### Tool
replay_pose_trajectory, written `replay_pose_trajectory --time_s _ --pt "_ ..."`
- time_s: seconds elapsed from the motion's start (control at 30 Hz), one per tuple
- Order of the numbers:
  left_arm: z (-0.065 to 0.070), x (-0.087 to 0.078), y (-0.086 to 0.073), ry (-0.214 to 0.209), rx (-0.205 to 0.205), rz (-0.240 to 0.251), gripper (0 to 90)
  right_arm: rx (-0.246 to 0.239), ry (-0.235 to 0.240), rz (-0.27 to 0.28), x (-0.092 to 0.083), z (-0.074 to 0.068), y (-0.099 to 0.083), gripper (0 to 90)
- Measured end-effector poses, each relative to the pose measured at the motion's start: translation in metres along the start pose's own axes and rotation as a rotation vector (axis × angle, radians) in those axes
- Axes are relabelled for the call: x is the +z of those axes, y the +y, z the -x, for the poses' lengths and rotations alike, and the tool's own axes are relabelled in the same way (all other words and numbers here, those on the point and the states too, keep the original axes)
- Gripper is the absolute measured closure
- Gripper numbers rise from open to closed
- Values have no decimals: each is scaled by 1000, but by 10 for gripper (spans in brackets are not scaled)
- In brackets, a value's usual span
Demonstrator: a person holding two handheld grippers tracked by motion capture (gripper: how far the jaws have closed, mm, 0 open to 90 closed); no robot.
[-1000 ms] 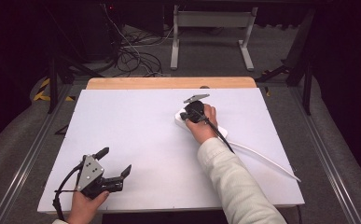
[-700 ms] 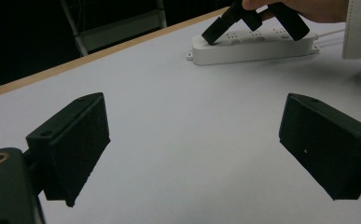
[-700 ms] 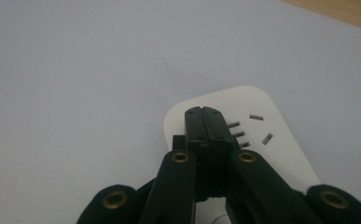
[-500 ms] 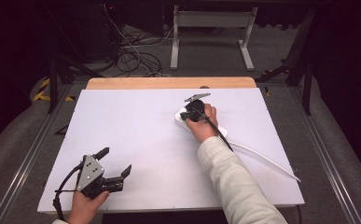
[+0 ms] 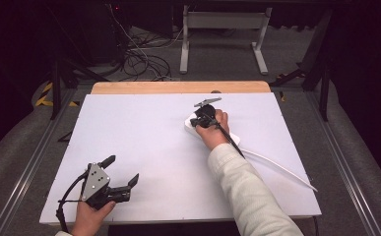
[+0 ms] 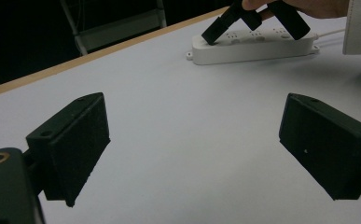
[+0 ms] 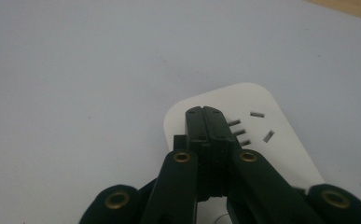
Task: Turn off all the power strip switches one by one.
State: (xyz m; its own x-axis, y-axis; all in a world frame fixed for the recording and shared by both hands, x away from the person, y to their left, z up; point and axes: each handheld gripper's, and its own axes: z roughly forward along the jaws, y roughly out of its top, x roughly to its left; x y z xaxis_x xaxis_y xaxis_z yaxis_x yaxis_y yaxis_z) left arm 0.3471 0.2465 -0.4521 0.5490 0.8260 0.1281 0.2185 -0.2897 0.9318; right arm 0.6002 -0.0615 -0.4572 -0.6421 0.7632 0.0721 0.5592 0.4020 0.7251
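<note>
A white power strip (image 5: 193, 123) lies at the back right of the white table (image 5: 143, 132). My right gripper (image 5: 201, 119) points down onto the strip's near end, and its jaws are pressed together with nothing between them. In the right gripper view the shut tips (image 7: 207, 122) rest on the power strip (image 7: 281, 154) beside its socket slots. In the left gripper view the strip (image 6: 257, 46) lies far off, with the right gripper (image 6: 211, 35) touching its top. My left gripper (image 5: 122, 169) rests at the front left, its jaws wide apart (image 6: 197, 154) over bare table.
The strip's white cable (image 5: 276, 167) trails to the right front across the table. A wooden edge (image 5: 178, 87) borders the far side. Beyond it are floor cables (image 5: 139, 59) and a metal stand (image 5: 222, 29). Rails run along both sides.
</note>
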Motion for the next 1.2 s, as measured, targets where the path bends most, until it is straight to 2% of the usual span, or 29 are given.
replay_pose_trajectory --time_s 0.23,0.37,0.5,0.57,0.83,0.9,1.0,1.2 --pt "0 0 0 3 -1 2 92 8 2 -4 0 -1 0 900" --pt "0 -1 0 4 -6 8 92 -42 -35 12 -4 -2 1 900" --pt "-1 -1 0 3 -6 4 92 -38 9 104 -14 -4 4 900" --pt "-1 -1 0 2 -6 5 92 -51 19 128 -20 -7 9 900" --pt "0 -1 0 3 -3 6 93 -61 52 161 -42 -8 13 900" --pt "0 0 0 3 -4 6 92 -66 53 169 -48 -7 13 844" --pt "-1 0 0 3 -2 4 92 -53 63 194 -56 -5 14 814" --pt "0 0 0 2 -2 4 92 -56 86 200 -66 -8 14 749"
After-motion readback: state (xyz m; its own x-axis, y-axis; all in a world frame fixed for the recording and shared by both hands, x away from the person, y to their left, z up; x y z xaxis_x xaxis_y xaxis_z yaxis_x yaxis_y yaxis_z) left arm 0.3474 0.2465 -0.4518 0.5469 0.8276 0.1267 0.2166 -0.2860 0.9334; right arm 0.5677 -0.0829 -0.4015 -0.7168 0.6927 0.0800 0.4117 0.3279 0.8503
